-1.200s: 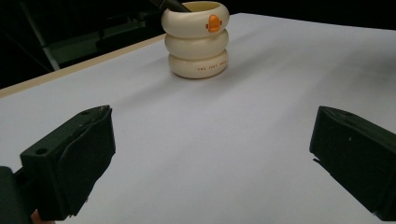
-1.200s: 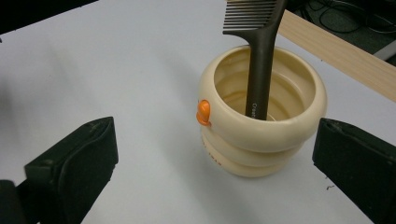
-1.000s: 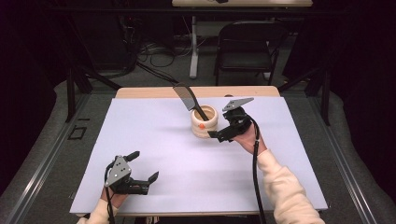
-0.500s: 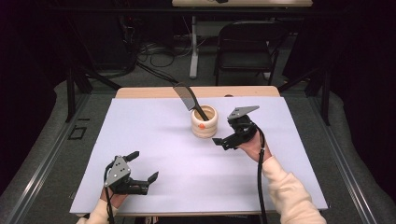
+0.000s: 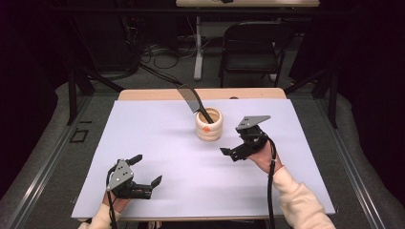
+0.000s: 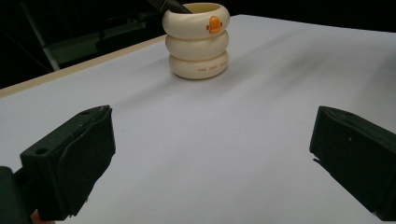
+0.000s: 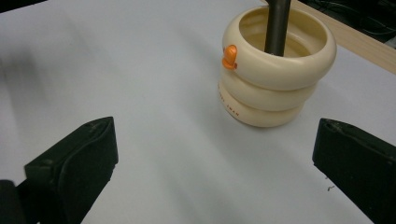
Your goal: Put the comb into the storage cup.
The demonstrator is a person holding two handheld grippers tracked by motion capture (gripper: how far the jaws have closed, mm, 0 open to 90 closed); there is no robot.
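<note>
Right hand-held gripper (image 5: 232, 151) back from spatula-holding cup (image 5: 209, 125)

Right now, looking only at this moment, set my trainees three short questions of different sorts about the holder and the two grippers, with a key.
1. True or false: the right gripper is shut on the cream holder.
2. What stands in the holder? A) a black spatula B) a spoon C) a brush
3. Fill in: the left gripper, near the table's front edge, has its jaws ____.

Key: 1 false, it is open and apart from the holder; 2 A; 3 open.
</note>
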